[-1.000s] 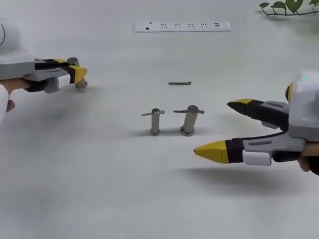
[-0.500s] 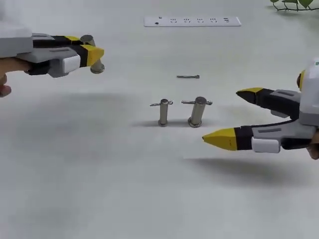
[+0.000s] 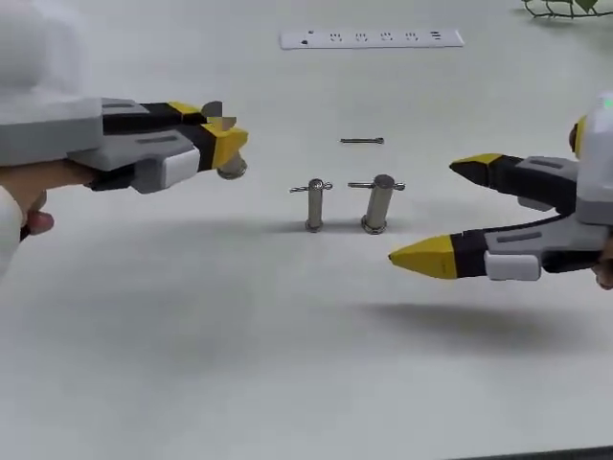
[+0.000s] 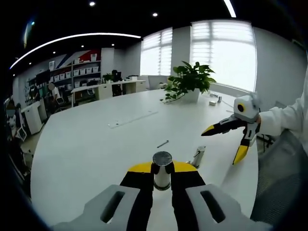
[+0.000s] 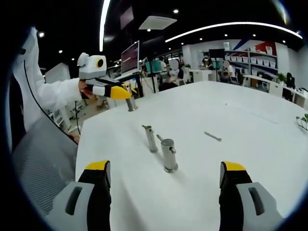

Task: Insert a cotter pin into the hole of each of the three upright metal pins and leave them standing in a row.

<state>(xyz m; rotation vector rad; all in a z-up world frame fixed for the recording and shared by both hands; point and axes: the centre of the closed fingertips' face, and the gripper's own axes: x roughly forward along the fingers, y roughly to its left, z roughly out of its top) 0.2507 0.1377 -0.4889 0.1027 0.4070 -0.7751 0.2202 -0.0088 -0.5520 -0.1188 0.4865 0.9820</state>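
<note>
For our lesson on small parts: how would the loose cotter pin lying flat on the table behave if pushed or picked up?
The cotter pin looks thin, so it is probably light and apt to skid or roll on the smooth table. Lying flat, it offers little height, so gripping it may be fiddly. It looks metal, so likely stiff.

L gripper: comes in from the left, approx level, pointing right. Fingers clamped on upright metal pin, pin head just above the yellow tips. L hand wrapped round rear of the body; L sleeve white, arm stretched fwd.

R gripper: in from the right, pointing left, held in the air, its fingers spread wide. R hand at frame edge, mostly cut off. R sleeve white.

Grippers well apart, tips facing each other.
</note>
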